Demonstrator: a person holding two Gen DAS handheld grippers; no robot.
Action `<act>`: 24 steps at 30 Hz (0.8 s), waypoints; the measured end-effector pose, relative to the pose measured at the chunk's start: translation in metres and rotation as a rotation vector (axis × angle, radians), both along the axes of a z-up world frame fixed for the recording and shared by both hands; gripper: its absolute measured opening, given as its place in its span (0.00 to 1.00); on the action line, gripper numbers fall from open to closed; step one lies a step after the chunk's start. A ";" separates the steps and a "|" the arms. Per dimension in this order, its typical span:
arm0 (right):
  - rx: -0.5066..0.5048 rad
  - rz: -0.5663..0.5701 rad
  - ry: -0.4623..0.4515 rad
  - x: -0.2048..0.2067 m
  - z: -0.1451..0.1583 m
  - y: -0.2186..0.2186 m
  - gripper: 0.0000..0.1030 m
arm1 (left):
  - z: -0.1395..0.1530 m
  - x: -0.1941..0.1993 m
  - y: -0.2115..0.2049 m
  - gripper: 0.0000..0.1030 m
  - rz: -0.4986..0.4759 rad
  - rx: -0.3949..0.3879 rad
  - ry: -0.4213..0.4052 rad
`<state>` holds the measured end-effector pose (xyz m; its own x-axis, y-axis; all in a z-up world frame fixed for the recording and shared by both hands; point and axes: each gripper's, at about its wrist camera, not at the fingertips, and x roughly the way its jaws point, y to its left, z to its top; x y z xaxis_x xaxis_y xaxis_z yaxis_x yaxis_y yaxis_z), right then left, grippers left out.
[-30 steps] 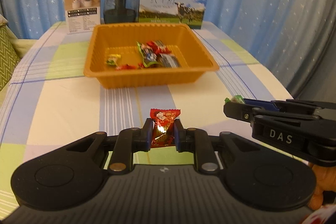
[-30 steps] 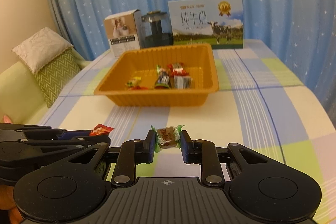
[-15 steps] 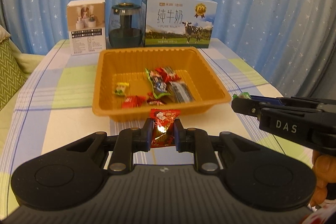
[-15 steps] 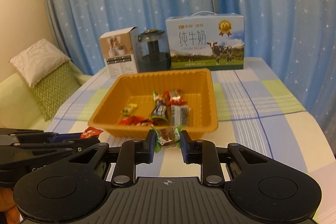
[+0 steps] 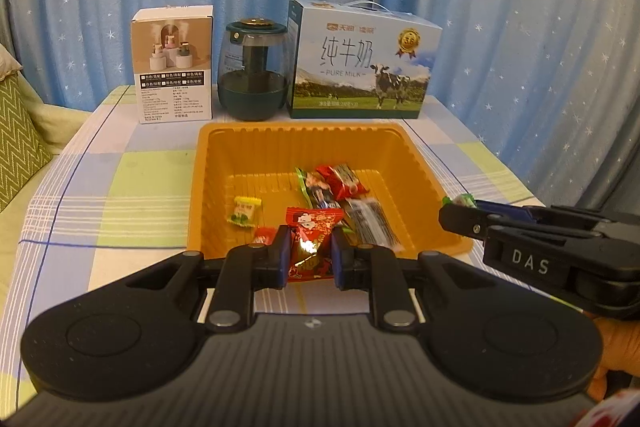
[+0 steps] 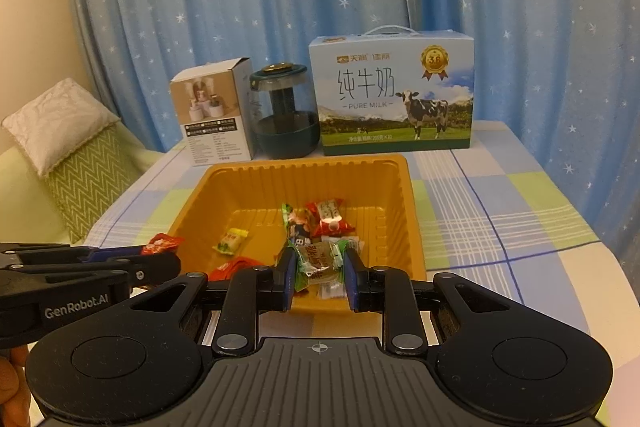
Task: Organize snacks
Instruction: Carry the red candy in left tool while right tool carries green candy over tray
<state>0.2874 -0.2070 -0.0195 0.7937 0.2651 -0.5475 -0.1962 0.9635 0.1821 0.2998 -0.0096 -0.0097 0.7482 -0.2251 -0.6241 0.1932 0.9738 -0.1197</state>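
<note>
An orange tray (image 5: pixel 400 143) (image 6: pixel 188 211) sits mid-table and holds several wrapped snacks (image 5: pixel 340 183). My left gripper (image 5: pixel 308 253) is shut on a red candy (image 5: pixel 312 231) and holds it above the tray's near rim. My right gripper (image 6: pixel 317 273) is shut on a green-ended clear-wrapped candy (image 6: pixel 316 259), also above the near rim. In the left wrist view the right gripper (image 5: pixel 460 211) reaches in from the right with the green candy tip (image 5: pixel 464 199). In the right wrist view the left gripper (image 6: pixel 160 259) enters from the left with the red candy (image 6: pixel 162 242).
Behind the tray stand a white product box (image 5: pixel 173 63), a dark glass jar (image 5: pixel 253 69) and a milk carton box (image 5: pixel 360 67). Blue star curtains hang behind. A green cushion (image 6: pixel 86 171) lies on a sofa at the left. The table has a checked cloth (image 6: pixel 500 211).
Both grippers have moved forward and up toward the tray, each still holding its candy. They now hover over the tray's near rim instead of over the cloth in front.
</note>
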 end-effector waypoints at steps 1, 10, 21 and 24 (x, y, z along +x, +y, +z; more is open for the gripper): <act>0.002 -0.001 0.002 0.003 0.000 0.001 0.25 | 0.000 0.004 0.001 0.18 -0.002 -0.003 -0.001; -0.001 -0.013 0.021 0.031 -0.007 0.006 0.25 | 0.000 0.031 0.011 0.18 0.017 -0.011 0.003; -0.005 -0.020 0.044 0.059 -0.013 0.010 0.25 | -0.006 0.056 0.016 0.18 0.027 -0.011 0.021; 0.002 -0.028 0.056 0.067 -0.016 0.010 0.25 | -0.009 0.064 0.015 0.18 0.026 -0.010 0.026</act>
